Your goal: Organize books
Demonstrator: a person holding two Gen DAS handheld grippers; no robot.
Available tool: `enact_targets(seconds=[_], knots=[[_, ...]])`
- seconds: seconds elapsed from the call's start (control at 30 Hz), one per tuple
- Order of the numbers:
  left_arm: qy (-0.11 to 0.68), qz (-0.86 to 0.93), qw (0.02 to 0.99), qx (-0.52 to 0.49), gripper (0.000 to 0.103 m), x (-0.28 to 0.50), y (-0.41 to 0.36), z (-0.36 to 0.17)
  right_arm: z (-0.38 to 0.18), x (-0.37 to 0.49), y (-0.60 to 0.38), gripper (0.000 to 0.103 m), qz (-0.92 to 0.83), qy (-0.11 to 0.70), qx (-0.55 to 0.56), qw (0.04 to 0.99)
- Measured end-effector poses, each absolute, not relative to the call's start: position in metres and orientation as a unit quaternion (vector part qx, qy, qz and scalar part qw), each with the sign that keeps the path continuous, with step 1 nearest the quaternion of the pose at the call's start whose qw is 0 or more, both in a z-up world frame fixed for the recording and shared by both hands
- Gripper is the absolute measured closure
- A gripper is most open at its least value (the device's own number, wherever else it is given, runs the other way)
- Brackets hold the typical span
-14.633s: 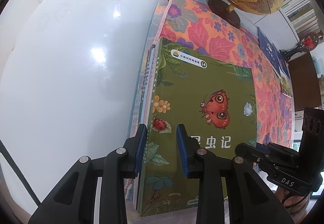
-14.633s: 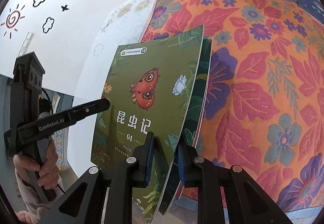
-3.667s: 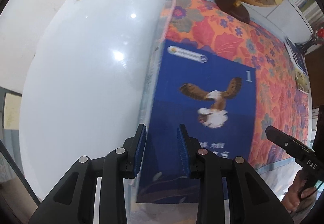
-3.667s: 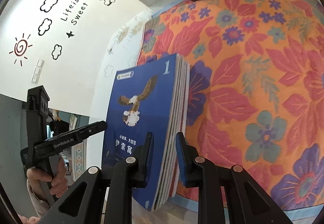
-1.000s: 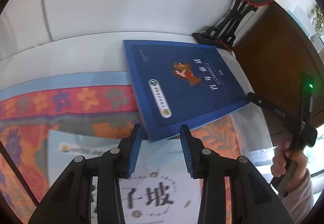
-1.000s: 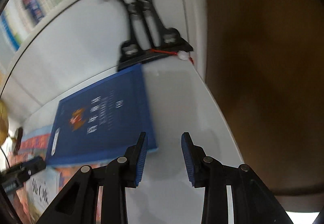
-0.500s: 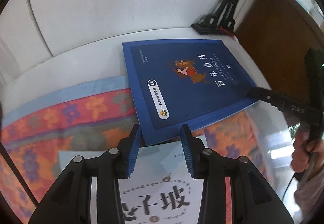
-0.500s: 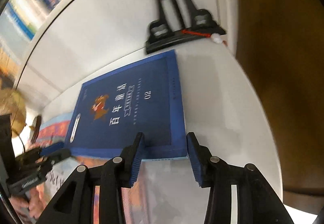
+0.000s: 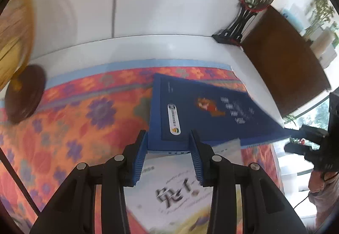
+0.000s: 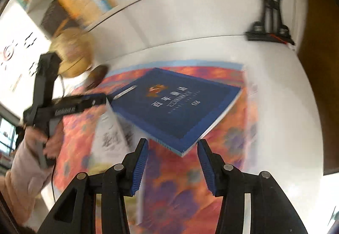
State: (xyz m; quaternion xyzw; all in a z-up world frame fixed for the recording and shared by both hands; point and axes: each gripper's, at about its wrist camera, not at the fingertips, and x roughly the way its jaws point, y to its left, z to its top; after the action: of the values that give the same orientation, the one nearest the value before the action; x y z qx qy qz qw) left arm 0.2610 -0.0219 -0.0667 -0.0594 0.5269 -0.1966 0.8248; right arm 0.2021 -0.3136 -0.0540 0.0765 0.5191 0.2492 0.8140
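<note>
A dark blue book (image 9: pixel 211 111) hangs tilted just above the floral cloth (image 9: pixel 84 128), over the top of a white book (image 9: pixel 180 191). My left gripper (image 9: pixel 167 138) is shut on its near left corner. The right wrist view shows the same blue book (image 10: pixel 175 107), with the left gripper (image 10: pixel 101 98) at its left corner and the white book (image 10: pixel 112 132) beneath. My right gripper (image 10: pixel 172 143) is opening its jaws. The book's near corner points into the gap and the pads do not touch it. In the left wrist view the right gripper (image 9: pixel 305 138) sits at the book's right end.
A globe (image 9: pixel 12 43) on a dark round base (image 9: pixel 23 94) stands at the cloth's left. A red flower ornament on a black stand (image 10: pixel 271 22) is at the back right, near dark wooden furniture (image 9: pixel 286 64). Shelved books run behind. A hand and sleeve (image 10: pixel 31 149) hold the left gripper.
The blue book has left the white table top and moved over the floral cloth with my left gripper. My right gripper's jaws have widened and drawn back from the book's edge.
</note>
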Motion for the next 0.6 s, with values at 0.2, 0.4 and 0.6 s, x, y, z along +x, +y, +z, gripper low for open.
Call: enact_targets(seconds=[0.2, 0.4, 0.6], knots=[[0.555, -0.141, 0.814, -0.103, 0.066, 0.233, 0.02, -0.09, -0.072, 0.148, -0.274, 0.056, 0.201, 0.531, 0.004, 0.823], [0.555, -0.099, 0.797, -0.216, 0.064, 0.184, 0.058, -0.098, -0.119, 0.141, -0.27, 0.056, 0.25, 0.594, 0.102, 0.758], [0.578, -0.113, 0.772, -0.24, 0.064, 0.149, 0.062, -0.113, -0.139, 0.152, -0.271, 0.05, 0.235, 0.605, 0.074, 0.757]])
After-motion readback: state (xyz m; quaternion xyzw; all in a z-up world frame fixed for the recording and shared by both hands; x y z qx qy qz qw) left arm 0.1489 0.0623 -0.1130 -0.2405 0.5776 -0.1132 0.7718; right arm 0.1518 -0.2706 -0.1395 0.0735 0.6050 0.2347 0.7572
